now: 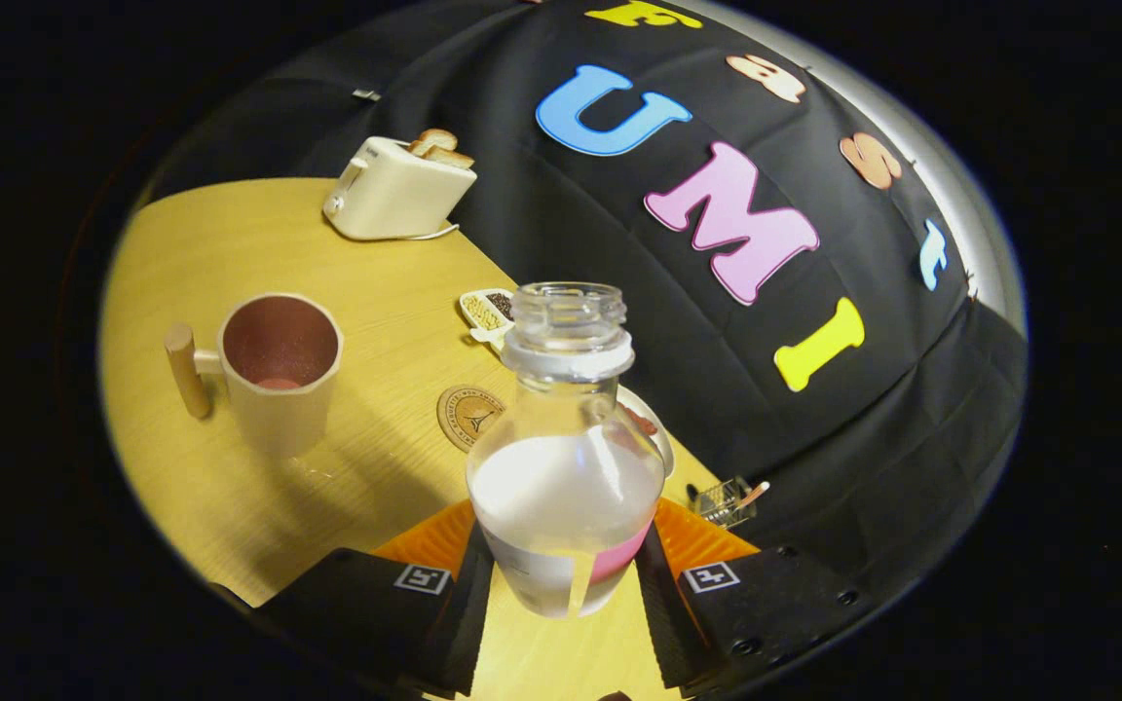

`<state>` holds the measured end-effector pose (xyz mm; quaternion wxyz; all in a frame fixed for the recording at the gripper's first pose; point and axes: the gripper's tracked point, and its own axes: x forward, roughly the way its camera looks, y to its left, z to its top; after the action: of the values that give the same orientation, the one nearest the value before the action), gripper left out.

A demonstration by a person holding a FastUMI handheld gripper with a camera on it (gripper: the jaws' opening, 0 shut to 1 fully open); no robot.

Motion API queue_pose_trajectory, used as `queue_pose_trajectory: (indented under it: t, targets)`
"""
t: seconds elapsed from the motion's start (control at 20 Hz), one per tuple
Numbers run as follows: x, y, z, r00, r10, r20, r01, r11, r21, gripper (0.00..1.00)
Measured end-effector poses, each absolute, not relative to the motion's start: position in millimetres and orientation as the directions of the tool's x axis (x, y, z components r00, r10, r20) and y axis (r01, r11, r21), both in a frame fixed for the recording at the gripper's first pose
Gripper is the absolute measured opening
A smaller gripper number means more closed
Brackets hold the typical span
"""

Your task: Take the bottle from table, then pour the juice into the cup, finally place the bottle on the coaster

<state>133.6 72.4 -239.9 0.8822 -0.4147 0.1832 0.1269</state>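
Clear plastic is seen nearest the camera: the bottle (566, 458) is held between the two fingers of the gripper (566, 574), both of which are pressed against its lower body, one on each side. The bottle is uncapped and tilted in the view, and a whitish liquid is seen filling roughly its lower half (a pink band of label is visible near the base). Below it, the wooden table (230, 506) is seen between the fingers.

Just beyond the bottle, a round coaster (470, 416) is noted flat on the table, partly overlapped by the bottle's shoulder. Off to one side, well apart from the fingers, a cup (274, 375) with a wooden peg handle is standing upright. Behind the bottle's neck a small dish (486, 313) of grains is observed. Farthest back, by the cloth wall, a cream toaster (395, 190) holding toast is recorded.
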Motion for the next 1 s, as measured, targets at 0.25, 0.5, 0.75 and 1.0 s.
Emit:
queue_pose_trajectory:
  t: [0.25, 0.5, 0.75, 1.0]
  targets:
    - [133.7, 81.8, -239.0, 0.913, 0.024, -0.406, -0.368, 0.476, -0.799, 0.71]
    - [134.7, 91.4, -248.8, 0.919, 0.015, -0.394, -0.378, 0.319, -0.869, 0.71]
    - [135.1, 103.2, -250.7, 0.929, 0.005, -0.37, -0.366, 0.162, -0.916, 0.71]
    - [144.8, 127.9, -244.0, 0.942, 0.065, -0.329, -0.33, 0.002, -0.944, 0.71]
